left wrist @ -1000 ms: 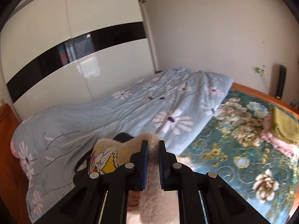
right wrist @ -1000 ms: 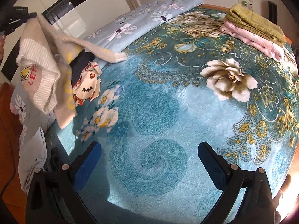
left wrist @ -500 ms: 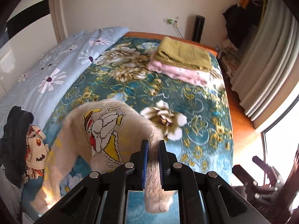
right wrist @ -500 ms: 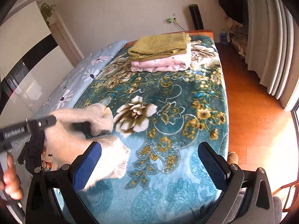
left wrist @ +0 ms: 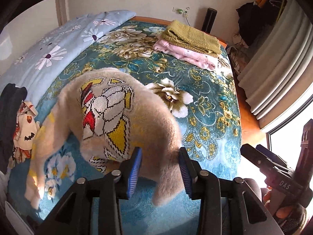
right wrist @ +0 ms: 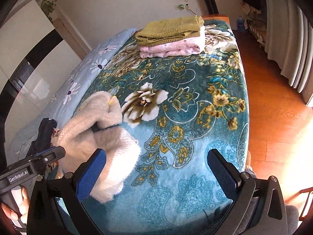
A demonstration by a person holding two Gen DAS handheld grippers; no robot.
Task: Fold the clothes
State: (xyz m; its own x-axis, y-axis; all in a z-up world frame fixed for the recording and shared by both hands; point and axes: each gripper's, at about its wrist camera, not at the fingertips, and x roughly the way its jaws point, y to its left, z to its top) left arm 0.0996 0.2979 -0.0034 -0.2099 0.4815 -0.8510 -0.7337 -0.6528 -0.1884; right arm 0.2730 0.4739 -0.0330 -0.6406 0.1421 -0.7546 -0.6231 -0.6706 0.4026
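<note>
Black left gripper [left wrist: 159,166], blue ribbed pads, silver screws

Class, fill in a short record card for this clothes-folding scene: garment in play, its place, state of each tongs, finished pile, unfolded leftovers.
garment: fluffy cream knitted sweater with a yellow, red and white motif
place: heaped on the teal floral blanket
left tongs: open, sweater hem between the pads
right tongs: open, empty
finished pile: folded olive knit on folded pink garment
leftovers: black garment, bat-print cloth
</note>
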